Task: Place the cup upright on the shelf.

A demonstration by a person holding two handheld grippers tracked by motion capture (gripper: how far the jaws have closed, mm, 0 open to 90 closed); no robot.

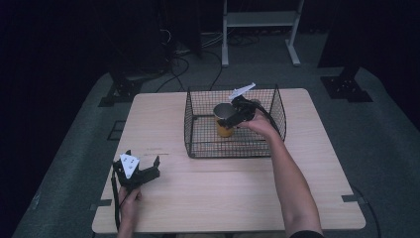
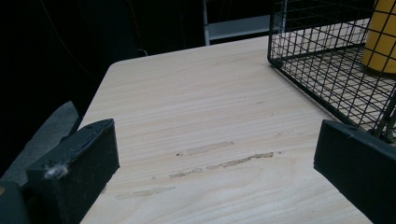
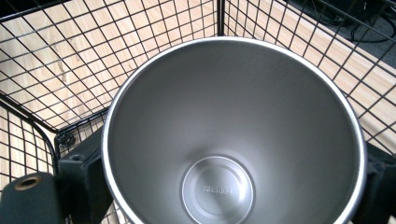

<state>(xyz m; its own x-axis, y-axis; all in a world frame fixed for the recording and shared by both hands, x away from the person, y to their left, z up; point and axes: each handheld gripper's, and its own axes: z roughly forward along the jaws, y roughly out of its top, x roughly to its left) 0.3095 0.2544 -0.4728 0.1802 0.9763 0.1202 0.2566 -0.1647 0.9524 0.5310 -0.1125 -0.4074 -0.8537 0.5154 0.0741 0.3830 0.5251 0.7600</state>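
Table [image 1: 237, 198]: a light wood top with rounded corners is seen from above; the near half is left bare, with open room between the two arms; faint scuff marks [image 2: 219, 161] are seen on the wood ahead of the left gripper.

Basket [image 1: 198, 124]: a black wire basket is stood on the far half of the table, a little right of centre; its top is open; its near wall is set well back from the near table edge; a strip of bare wood is left between its far wall and the far edge; its near corner [image 2: 272, 58] is seen at the upper right of the left gripper view.

Cup [image 1: 225, 121]: a yellow cup with a steel inside is held upright within the basket, toward the far side; whether its base rests on the basket floor cannot be told; its round rim [image 3: 109, 135] is seen from above, with wire walls close around.

Right gripper [image 1: 236, 113]: it is lowered through the open top of the basket; its jaws are clamped on the cup from both sides.

Left gripper [image 1: 143, 171]: it is held low near the near left corner of the table, well apart from the basket; its jaws are spread wide with only bare wood between them.

Surroundings: dark floor and a grey mat [image 1: 391, 148] are seen around the table edges.
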